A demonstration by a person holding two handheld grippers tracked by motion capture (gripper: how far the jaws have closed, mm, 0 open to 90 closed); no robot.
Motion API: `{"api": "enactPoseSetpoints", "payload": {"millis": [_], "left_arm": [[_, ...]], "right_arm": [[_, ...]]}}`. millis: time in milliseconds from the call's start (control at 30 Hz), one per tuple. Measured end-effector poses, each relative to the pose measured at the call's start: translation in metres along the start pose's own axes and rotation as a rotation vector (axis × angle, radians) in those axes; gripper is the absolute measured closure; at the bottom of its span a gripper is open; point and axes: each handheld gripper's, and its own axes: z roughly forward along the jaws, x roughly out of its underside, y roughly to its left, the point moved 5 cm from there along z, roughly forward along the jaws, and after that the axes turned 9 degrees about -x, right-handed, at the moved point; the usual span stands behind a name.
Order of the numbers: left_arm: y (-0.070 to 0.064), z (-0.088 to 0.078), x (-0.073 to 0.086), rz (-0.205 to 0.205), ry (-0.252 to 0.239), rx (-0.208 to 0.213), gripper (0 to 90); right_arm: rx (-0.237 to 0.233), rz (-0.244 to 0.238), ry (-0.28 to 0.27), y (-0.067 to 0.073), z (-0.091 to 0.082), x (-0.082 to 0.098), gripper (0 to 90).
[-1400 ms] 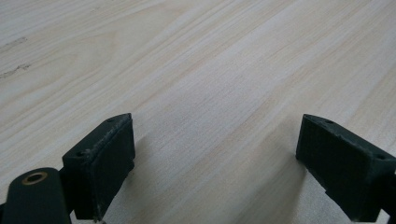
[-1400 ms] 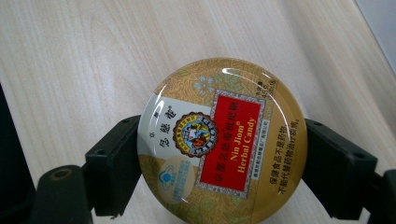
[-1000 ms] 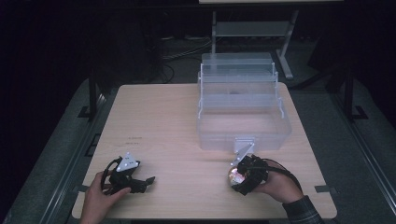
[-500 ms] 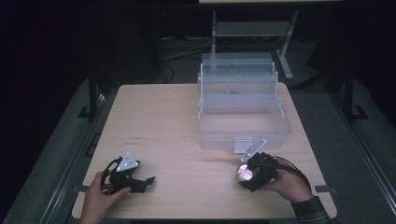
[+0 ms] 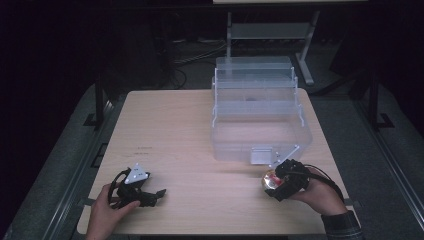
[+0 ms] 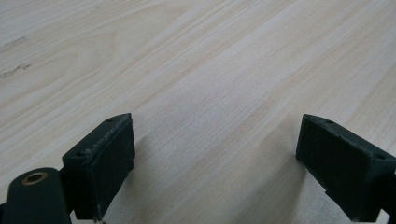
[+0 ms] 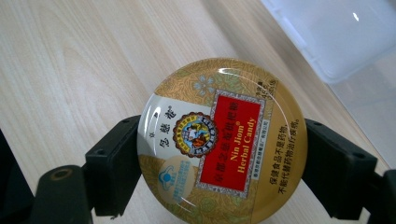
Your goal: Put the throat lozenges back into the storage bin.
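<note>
A round gold candy tin (image 7: pixel 222 142) with a red label sits clamped edge to edge between the black jaws of my right gripper (image 7: pixel 222 168), lifted a little above the wooden table (image 5: pixel 200 135). From above, the tin (image 5: pixel 270 180) glints at the front right, just before the clear plastic box (image 5: pixel 260 112), and my right gripper (image 5: pixel 279 186) is shut on it. My left gripper (image 5: pixel 159 193) rests at the front left of the table. Its jaws stand wide apart over bare wood in the left gripper view, with nothing between the left gripper (image 6: pixel 215 163) pads.
The clear box has stepped tiers and an open front tray with a latch (image 5: pixel 261 155) close to my right hand. A metal stand (image 5: pixel 270 30) and cables lie on the dark floor beyond the table. The table's front edge runs just under both hands.
My right gripper has carried the tin slightly to the right and up, away from the box's front corner. The left hand has stayed put.
</note>
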Motion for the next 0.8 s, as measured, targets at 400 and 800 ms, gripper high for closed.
{"api": "enactPoseSetpoints", "payload": {"millis": [400, 800], "left_arm": [[0.0, 0.0, 0.0, 0.0, 0.0, 0.0, 10.8], [0.0, 0.0, 0.0, 0.0, 0.0, 0.0, 10.8]], "right_arm": [[0.017, 0.028, -0.011, -0.008, -0.011, 0.007, 19.5], [0.038, 0.054, -0.017, -0.017, -0.025, 0.016, 19.4]]}}
